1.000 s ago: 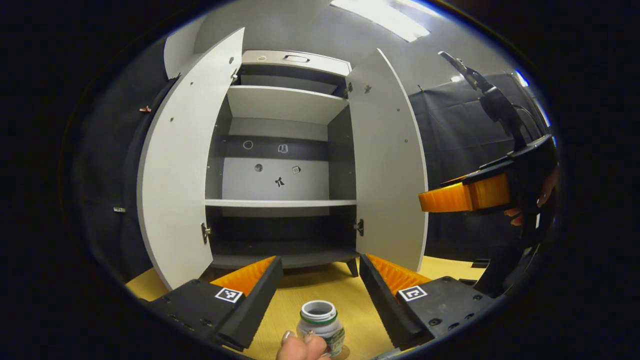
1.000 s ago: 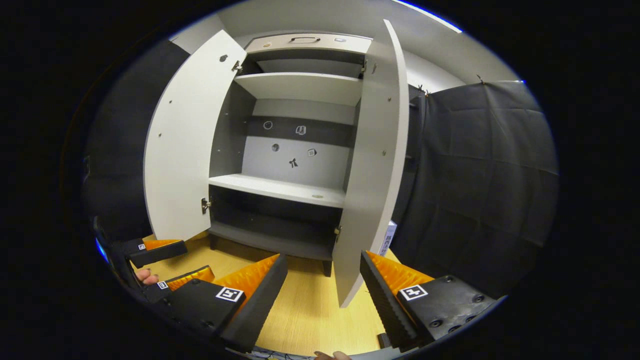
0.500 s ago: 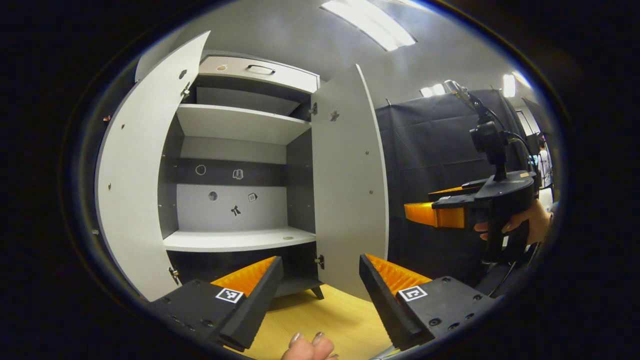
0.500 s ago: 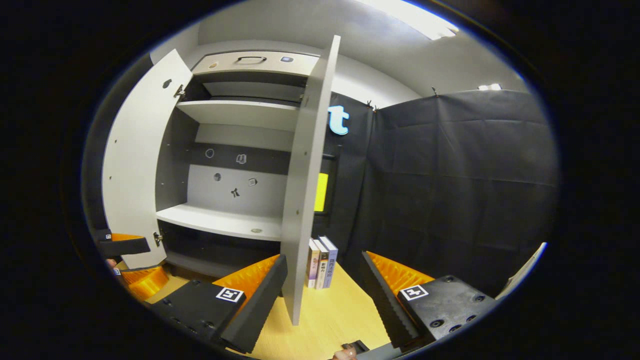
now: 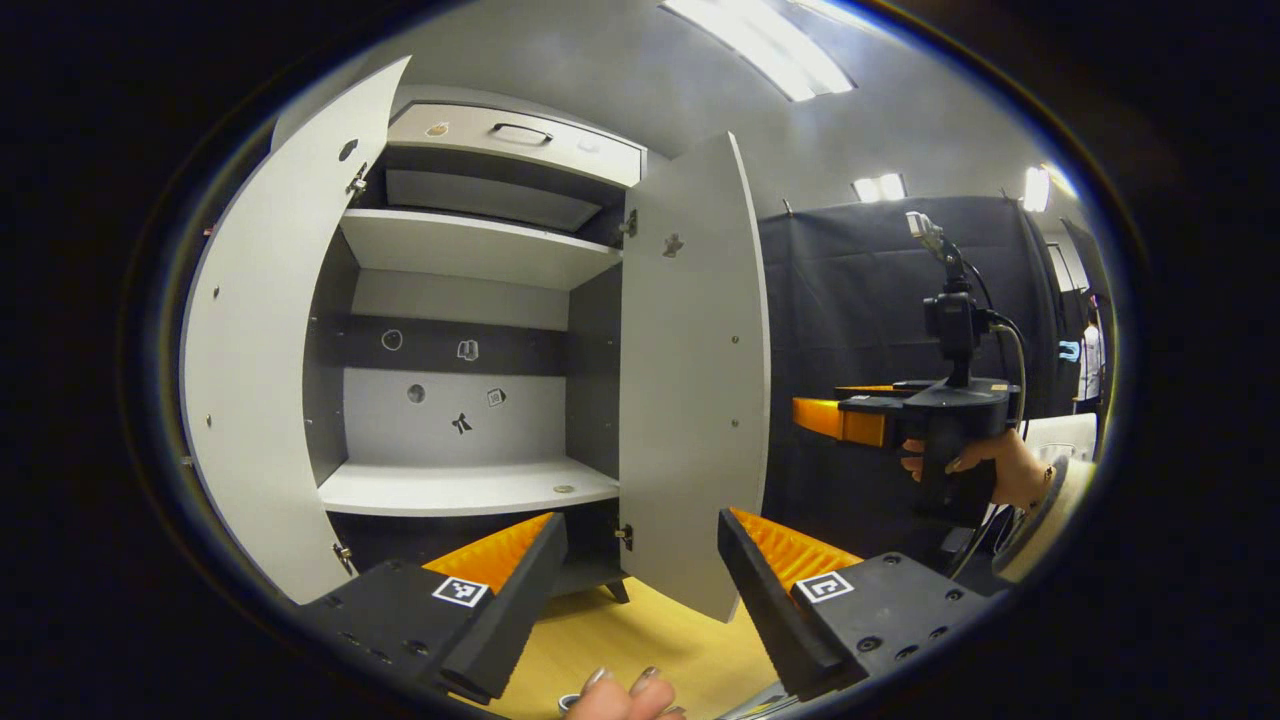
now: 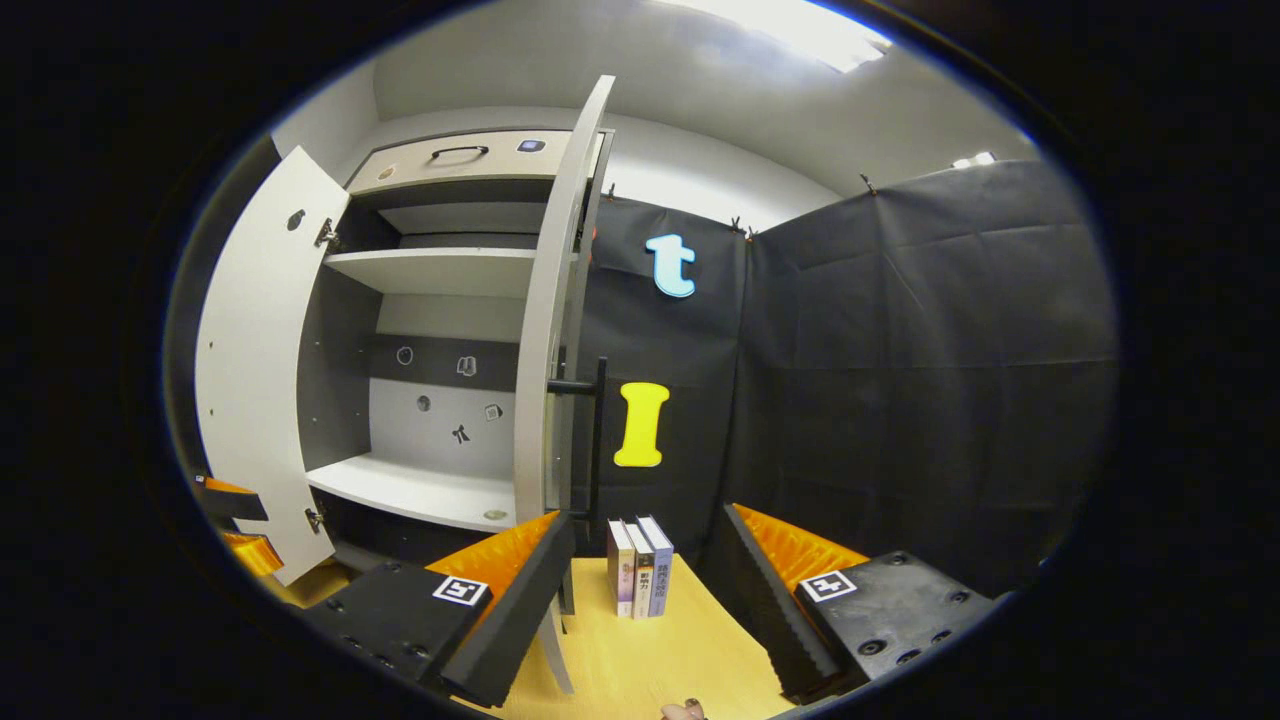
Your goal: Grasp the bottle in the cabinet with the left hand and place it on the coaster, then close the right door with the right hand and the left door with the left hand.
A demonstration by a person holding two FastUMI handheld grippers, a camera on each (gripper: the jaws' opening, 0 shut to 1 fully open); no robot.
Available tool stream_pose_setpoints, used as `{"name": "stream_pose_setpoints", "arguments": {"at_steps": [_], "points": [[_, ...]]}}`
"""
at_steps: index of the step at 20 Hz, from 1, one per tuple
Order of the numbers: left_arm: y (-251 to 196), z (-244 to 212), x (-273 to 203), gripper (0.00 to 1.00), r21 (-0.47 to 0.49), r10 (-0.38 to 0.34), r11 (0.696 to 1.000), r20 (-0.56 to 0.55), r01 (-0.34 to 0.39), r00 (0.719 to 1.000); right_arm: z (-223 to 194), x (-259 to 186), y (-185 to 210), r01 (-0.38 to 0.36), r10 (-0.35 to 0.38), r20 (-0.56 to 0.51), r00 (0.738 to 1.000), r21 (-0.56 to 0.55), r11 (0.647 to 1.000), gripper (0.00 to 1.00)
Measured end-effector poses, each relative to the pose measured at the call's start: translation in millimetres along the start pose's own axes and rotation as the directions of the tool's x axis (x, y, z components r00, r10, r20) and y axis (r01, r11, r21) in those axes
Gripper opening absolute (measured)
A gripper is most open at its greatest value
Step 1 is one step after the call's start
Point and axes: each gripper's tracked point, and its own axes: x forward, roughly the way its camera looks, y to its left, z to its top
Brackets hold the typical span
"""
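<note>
Black booth cloth backs an open cabinet [image 5: 470, 330]; the left gripper [image 5: 640, 590] gapes empty, the right door [image 5: 695, 370] ajar. Right gripper view: its released right gripper [image 6: 645, 590] faces that door's edge beside three books [image 6: 640, 565]; bottle unseen.

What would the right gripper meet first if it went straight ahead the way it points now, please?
Probably the upright books on the table, just beyond the right gripper; the right door stands left of that line. Depth is unclear.
</note>
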Motion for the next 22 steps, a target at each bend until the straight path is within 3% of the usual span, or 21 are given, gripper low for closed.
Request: {"name": "stream_pose_setpoints", "arguments": {"at_steps": [6,8,14,16,19,22], "points": [[5.0,12.9,21.3,0.97,-0.091,0.190,0.978,0.021,-0.187,0.982,-3.1,40.0,7.3,-0.208,0.210,-0.009,0.978,0.099,0.973,0.99],[3.3,11.4,26.2,0.97,-0.112,0.235,0.966,0.014,-0.232,0.972,-7.6,44.7,12.6,-0.279,0.283,-0.020,0.959,0.111,0.954,0.95],[-1.0,3.7,28.2,0.97,-0.092,0.325,0.941,-0.006,-0.324,0.946,-8.2,45.7,52.6,-0.465,0.475,-0.018,0.880,0.176,0.868,0.95],[3.8,1.2,24.8,0.97,-0.082,0.342,0.936,-0.017,-0.342,0.940,-11.3,45.4,72.4,-0.501,0.513,-0.026,0.858,0.178,0.847,0.95],[18.1,4.1,14.6,0.97,-0.063,0.367,0.928,-0.018,-0.367,0.930,-10.2,51.4,92.7,-0.521,0.529,-0.019,0.848,0.153,0.840,0.95],[41.1,3.8,0.1,0.97,-0.050,0.387,0.920,-0.023,-0.388,0.922,-14.2,54.8,118.5,-0.529,0.547,-0.034,0.836,0.213,0.822,0.95]]}}
